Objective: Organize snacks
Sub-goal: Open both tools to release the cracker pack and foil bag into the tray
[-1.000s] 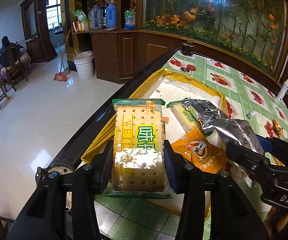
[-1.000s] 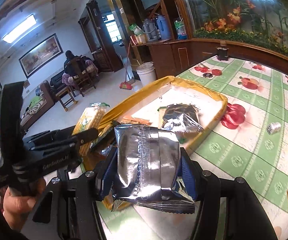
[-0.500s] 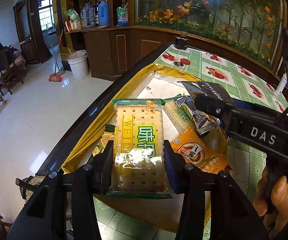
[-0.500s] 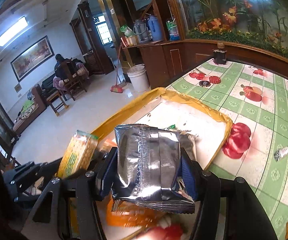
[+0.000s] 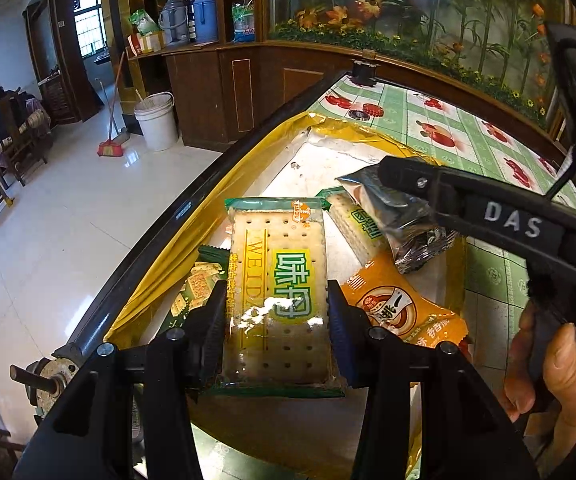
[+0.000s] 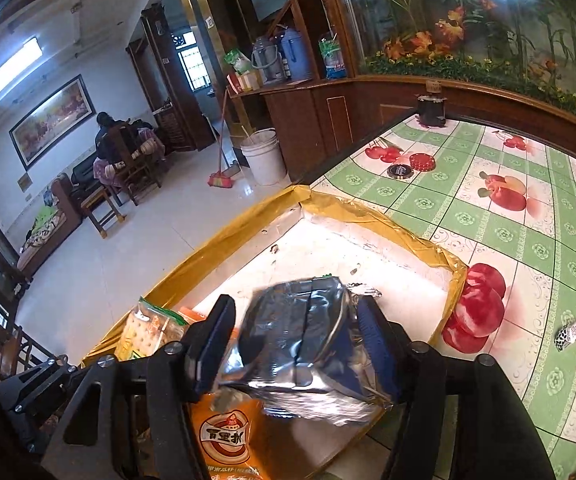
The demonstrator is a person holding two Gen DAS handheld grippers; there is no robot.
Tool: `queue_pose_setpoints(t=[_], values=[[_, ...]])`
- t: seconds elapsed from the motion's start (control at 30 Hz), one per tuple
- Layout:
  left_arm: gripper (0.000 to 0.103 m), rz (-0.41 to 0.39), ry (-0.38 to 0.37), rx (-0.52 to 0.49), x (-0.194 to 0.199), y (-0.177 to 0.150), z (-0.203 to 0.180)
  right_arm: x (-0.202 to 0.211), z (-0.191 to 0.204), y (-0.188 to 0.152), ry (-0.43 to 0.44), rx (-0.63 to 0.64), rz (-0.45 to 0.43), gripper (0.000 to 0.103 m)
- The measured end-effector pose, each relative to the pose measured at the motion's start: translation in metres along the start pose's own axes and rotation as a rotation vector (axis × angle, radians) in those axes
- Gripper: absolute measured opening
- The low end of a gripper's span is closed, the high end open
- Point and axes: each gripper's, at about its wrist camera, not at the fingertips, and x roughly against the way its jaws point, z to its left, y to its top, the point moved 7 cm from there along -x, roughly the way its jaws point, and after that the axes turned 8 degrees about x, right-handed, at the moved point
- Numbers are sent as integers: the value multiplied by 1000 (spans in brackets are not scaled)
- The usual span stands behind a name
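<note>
Left fingers (image 5: 276,312) pinch the cracker pack (image 5: 278,280) lengthwise ahead; right fingers (image 6: 294,344) seemingly spread around the foil bag (image 6: 304,344).

Setting: home living/dining room. Evidence: table (image 6: 488,216) with fruit-print cloth; white tiled floor (image 5: 48,240); broom (image 6: 221,178) beside white bucket (image 6: 262,156); thermos flasks (image 5: 190,20) on wooden cabinet (image 5: 208,92); framed painting (image 6: 52,118); sofa (image 6: 54,220).

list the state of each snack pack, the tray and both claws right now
left claw: shut on cracker pack
cracker pack: sealed, held over tray
right claw: open, foil pack slipping free
foil pack: blurred, tilted between the fingers
orange pack: sealed, lying in tray
tray: gold rim, holding snacks
</note>
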Motion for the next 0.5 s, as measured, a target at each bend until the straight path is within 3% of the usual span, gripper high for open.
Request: queue_pose_setpoints(t=[0.13, 0.2, 0.5], values=[[52, -12, 15, 1, 5, 2, 0, 14, -4, 1, -6, -13, -26, 71], [66, -28, 22, 9, 10, 3, 1, 24, -8, 1, -8, -24, -44, 73], [67, -64, 0, 9, 32, 6, -6, 83, -22, -20, -27, -85, -102, 77]])
